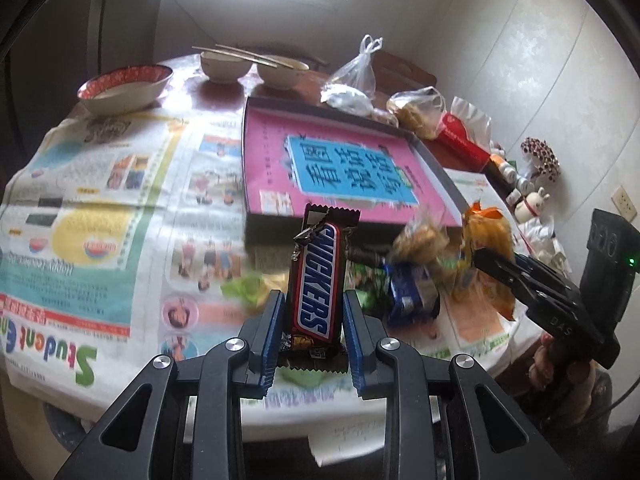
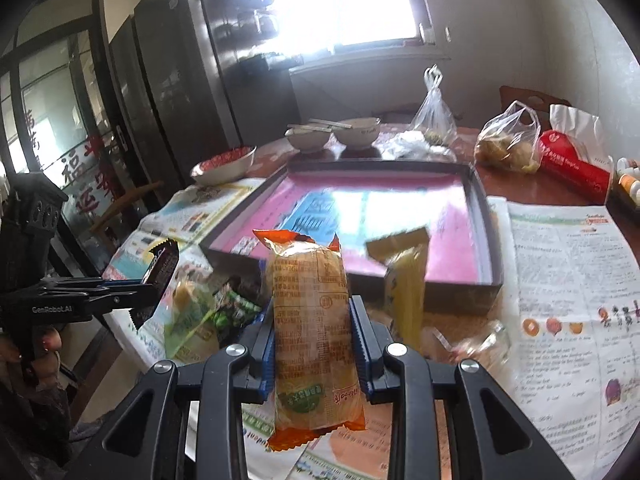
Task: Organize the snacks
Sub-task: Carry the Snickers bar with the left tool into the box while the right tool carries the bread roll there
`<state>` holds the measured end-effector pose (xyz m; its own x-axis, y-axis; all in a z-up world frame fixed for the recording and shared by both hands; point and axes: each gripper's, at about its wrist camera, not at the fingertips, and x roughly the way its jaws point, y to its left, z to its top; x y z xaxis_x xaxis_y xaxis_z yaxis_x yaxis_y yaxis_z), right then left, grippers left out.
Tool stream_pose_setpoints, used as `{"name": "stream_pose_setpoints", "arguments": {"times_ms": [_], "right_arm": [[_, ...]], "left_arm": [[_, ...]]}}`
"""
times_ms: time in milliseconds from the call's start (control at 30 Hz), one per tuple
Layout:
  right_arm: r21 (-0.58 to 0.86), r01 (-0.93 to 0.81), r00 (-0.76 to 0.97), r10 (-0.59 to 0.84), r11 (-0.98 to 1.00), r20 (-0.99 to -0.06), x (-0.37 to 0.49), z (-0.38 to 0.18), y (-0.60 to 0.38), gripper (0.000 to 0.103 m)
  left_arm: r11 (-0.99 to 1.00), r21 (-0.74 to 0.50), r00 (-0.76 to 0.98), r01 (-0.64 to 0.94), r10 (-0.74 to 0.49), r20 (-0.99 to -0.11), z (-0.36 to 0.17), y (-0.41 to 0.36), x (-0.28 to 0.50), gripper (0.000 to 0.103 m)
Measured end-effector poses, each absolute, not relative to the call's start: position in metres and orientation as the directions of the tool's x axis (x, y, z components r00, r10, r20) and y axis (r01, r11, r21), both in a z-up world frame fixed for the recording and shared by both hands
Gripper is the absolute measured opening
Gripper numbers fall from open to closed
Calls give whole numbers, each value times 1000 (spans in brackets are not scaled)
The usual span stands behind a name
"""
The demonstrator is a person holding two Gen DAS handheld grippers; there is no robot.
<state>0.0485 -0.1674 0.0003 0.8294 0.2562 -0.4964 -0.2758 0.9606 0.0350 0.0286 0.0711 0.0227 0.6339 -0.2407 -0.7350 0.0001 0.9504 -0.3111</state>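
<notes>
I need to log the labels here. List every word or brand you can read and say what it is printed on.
"SNICKERS": chocolate bar in the left gripper.
"Student": newspaper, big green and blue headline.
"GenRobot.AI": side of the left gripper, right wrist view.
"DAS": body of the right gripper.
Large Chinese characters on the pink tray: visible but not transcribed.
Orange snack pack in the right gripper: print too small to read.

Daylight from a window [image 2: 360, 4] at top of both frames, blown out white. Glare on the pink tray [image 2: 384, 208] in right view. Loose snacks [image 1: 416, 240] mid-frame motion-blurred. Heavy fisheye bend, dark corners at edges.
</notes>
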Motion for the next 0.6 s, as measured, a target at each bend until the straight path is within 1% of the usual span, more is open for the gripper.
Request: {"name": "stream_pose_setpoints", "arguments": {"times_ms": [367,600], "right_arm": [[56,-221,887,225,974,-404,61,42,-191,32],[77,-176,904,193,981,-382,82,54,-206,32]], "left_arm": [[952,-305,666,-2,-227,-711,35,67,77,29],[952,-307,671,0,-228,-706,35,63,104,29]]}}
